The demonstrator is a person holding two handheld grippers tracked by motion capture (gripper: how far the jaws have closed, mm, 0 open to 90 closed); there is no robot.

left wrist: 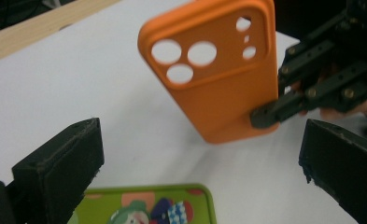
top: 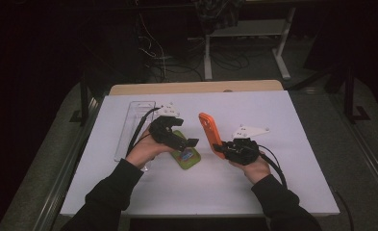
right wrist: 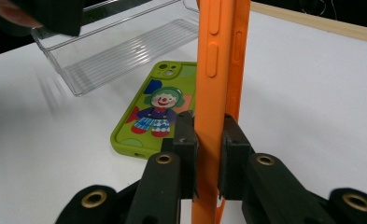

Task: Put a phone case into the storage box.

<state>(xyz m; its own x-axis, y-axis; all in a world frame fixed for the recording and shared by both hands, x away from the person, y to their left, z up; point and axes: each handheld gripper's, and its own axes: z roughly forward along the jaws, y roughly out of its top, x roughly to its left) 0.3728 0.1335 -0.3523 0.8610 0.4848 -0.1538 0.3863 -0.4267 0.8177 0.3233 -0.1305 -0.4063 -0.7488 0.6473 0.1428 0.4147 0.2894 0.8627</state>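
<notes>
Orange phone case (top: 210,134) clamped upright by its lower edge in our right gripper (top: 223,147), our left gripper (top: 192,142) released, jaws spread and empty, hovering just over the green clown-print phone case (top: 186,156) lying flat, clear plastic tray (top: 132,126) beyond it on the white table (top: 283,183).

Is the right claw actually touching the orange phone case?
Touching: in the right gripper view, the right claw has both jaws pressed against the orange phone case.

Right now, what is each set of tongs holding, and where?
Right tongs clamp the orange phone case by one side wall near its bottom end, holding it upright. Left tongs are open, holding nothing, above the green case.
</notes>
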